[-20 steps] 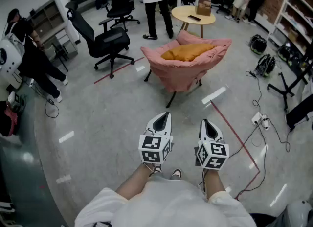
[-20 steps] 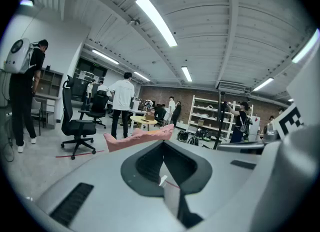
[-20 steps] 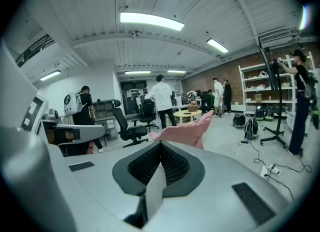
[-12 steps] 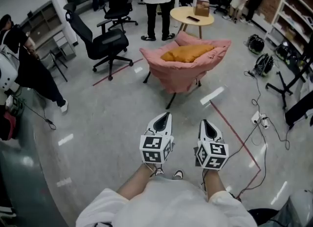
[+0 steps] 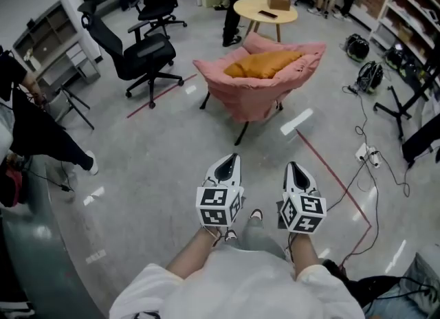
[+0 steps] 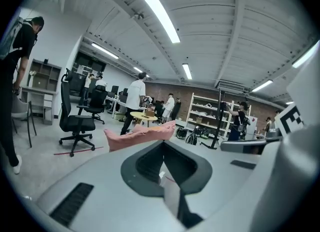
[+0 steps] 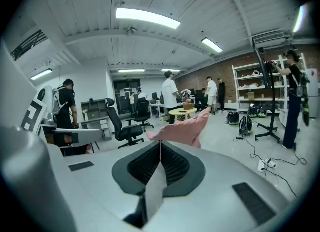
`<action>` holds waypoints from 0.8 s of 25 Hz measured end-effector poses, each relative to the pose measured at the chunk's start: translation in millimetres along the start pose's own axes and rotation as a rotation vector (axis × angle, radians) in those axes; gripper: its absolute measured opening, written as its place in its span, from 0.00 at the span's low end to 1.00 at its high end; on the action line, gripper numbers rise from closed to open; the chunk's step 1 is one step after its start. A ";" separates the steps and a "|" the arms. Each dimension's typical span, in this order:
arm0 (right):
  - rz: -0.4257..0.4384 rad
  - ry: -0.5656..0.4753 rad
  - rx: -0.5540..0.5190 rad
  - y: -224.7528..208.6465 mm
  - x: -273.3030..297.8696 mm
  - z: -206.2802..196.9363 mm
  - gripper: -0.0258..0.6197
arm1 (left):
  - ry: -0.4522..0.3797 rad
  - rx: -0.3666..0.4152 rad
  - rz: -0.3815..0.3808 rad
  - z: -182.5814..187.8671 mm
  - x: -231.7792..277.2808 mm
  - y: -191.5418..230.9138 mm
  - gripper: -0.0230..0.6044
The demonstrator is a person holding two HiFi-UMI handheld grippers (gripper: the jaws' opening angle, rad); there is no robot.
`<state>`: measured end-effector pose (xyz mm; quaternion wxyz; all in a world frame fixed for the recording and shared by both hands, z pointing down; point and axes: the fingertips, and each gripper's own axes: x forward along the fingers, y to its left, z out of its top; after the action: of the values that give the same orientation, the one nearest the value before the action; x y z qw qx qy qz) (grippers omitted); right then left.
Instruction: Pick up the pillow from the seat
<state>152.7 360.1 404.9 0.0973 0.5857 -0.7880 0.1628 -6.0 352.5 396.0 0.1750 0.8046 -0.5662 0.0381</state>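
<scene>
An orange pillow (image 5: 265, 64) lies in the hollow of a pink soft seat (image 5: 254, 94) on thin dark legs, well ahead of me on the floor. My left gripper (image 5: 230, 161) and right gripper (image 5: 293, 167) are held side by side close to my body, pointing toward the seat and far short of it. Both are shut with nothing between the jaws. The pink seat (image 6: 142, 134) shows low and distant in the left gripper view, and the pink seat (image 7: 182, 132) also shows past the shut jaws in the right gripper view. The pillow is hidden in both gripper views.
A black office chair (image 5: 134, 53) stands left of the seat, a round wooden table (image 5: 265, 12) with a box behind it. Cables and a power strip (image 5: 363, 152) lie on the floor at right, near shelves (image 5: 412, 8). People stand at the back and far left. Red tape lines (image 5: 333, 183) cross the floor.
The view has shifted forward: the seat and pillow sit slightly nearer and higher in frame, and my feet show mid-step. Both grippers stay shut in the same pose.
</scene>
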 end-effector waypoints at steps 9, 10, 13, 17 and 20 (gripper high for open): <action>0.007 0.020 0.010 -19.8 66.4 11.4 0.09 | 0.006 0.011 0.033 13.7 60.4 27.4 0.04; 0.009 0.019 0.011 -24.3 75.3 15.9 0.09 | 0.006 0.012 0.038 17.3 70.2 29.8 0.04; 0.017 0.015 0.012 -38.4 101.3 30.9 0.09 | -0.003 0.018 0.051 31.9 100.2 34.8 0.04; 0.027 0.026 0.019 -61.7 133.1 46.9 0.09 | -0.004 0.023 0.066 48.1 139.5 35.5 0.04; 0.028 0.039 0.028 -81.5 152.7 53.7 0.09 | 0.012 0.024 0.074 51.4 166.5 33.6 0.04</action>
<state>187.5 182.8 419.3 0.1024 0.5727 -0.7916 0.1866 15.2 176.3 399.1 0.1671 0.7850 -0.5939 0.0562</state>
